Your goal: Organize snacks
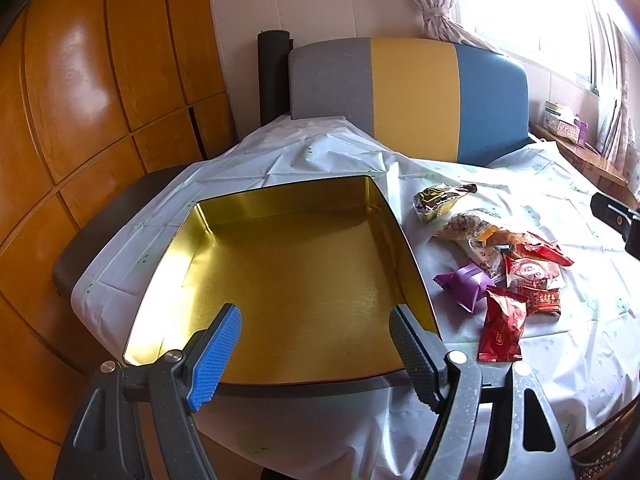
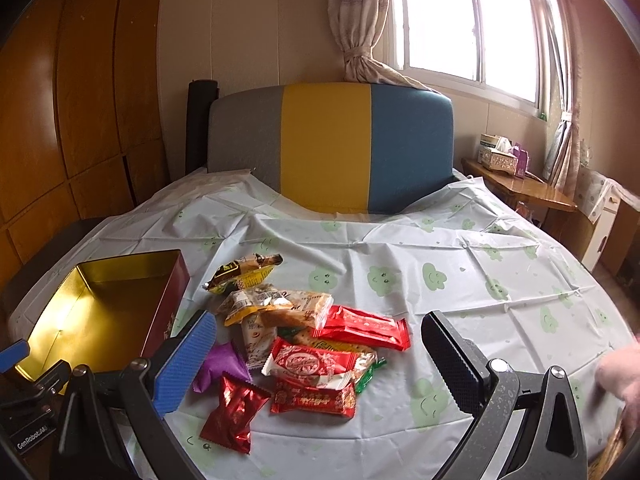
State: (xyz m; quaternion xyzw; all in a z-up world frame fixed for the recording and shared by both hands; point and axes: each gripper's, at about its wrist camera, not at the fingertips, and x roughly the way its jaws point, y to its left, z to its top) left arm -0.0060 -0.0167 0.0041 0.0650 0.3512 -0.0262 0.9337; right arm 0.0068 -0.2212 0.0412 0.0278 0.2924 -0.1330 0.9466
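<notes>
Right wrist only: hand (image 2: 622,380), tin's (image 2: 168,292) red side.

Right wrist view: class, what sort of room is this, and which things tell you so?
Probably a bedroom at home: a padded headboard, a curtained window and a wooden bedside table with tissue boxes.

Open right tongs (image 2: 320,364) hover over snack packets (image 2: 316,344) beside gold tin (image 2: 100,304)
</notes>
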